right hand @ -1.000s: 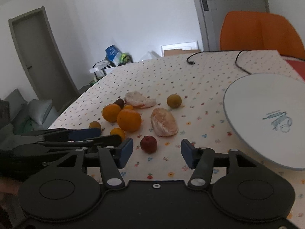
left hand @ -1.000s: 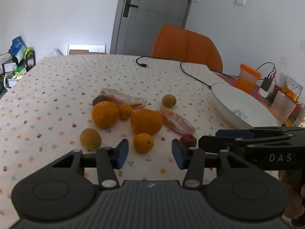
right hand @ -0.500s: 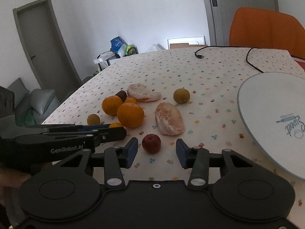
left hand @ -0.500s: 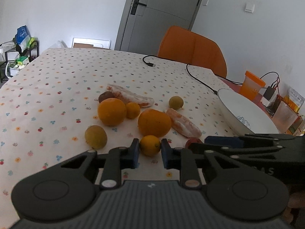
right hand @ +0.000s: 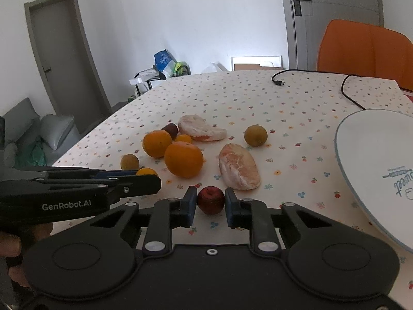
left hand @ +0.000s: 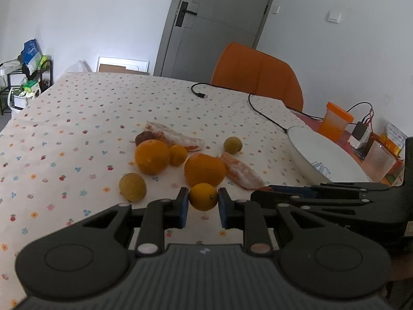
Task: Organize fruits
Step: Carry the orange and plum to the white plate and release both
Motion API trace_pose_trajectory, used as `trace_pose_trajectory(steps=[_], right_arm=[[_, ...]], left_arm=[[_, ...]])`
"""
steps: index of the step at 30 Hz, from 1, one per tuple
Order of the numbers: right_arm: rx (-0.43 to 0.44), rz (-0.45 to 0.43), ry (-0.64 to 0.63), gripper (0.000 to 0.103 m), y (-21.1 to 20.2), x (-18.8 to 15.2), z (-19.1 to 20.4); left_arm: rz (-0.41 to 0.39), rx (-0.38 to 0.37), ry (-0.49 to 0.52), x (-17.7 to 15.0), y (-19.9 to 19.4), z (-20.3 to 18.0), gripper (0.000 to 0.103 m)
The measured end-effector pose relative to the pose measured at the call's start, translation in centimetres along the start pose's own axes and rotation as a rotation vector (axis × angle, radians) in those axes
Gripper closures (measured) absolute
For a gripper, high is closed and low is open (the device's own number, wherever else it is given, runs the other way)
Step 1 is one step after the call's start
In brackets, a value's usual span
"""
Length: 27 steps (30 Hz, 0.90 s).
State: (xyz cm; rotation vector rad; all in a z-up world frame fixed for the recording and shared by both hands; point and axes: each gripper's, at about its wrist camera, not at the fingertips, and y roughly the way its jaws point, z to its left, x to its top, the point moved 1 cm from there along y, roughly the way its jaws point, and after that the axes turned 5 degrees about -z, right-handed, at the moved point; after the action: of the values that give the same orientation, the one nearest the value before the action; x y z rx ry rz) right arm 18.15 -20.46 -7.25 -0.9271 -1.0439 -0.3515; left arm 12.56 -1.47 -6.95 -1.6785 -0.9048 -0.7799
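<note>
My left gripper (left hand: 203, 198) is shut on a small orange (left hand: 203, 196) at the near edge of the fruit cluster. My right gripper (right hand: 211, 201) is shut on a small red apple (right hand: 211, 200). Both fruits sit low at the tablecloth. Beyond them lie two big oranges (left hand: 205, 170) (left hand: 151, 156), a tiny orange (left hand: 177, 154), two greenish round fruits (left hand: 132, 187) (left hand: 232, 145), a dark fruit (left hand: 143, 137) and two peeled pomelo pieces (right hand: 239, 166) (right hand: 201, 128). A white plate (right hand: 371, 155) lies to the right.
A black cable (left hand: 263, 113) runs across the far tablecloth. An orange chair (left hand: 256, 75) stands behind the table. An orange cup (left hand: 335, 122), a clear cup (left hand: 378, 161) and packets stand beyond the plate at the right edge.
Both grippers have moved forward and closed: the left on the small orange, the right on the red apple. A second ago both were open and short of the fruit.
</note>
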Motion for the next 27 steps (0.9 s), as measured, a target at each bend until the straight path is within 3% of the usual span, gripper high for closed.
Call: trace_pose_trajectory(steps=[27], right_arm=[[-0.143, -0.171, 0.121, 0.082, -9.5, -0.7, -6.0]], left_arm=[[0.024, -0.161, 0.124, 0.9, 1.6, -9.4, 0.080]])
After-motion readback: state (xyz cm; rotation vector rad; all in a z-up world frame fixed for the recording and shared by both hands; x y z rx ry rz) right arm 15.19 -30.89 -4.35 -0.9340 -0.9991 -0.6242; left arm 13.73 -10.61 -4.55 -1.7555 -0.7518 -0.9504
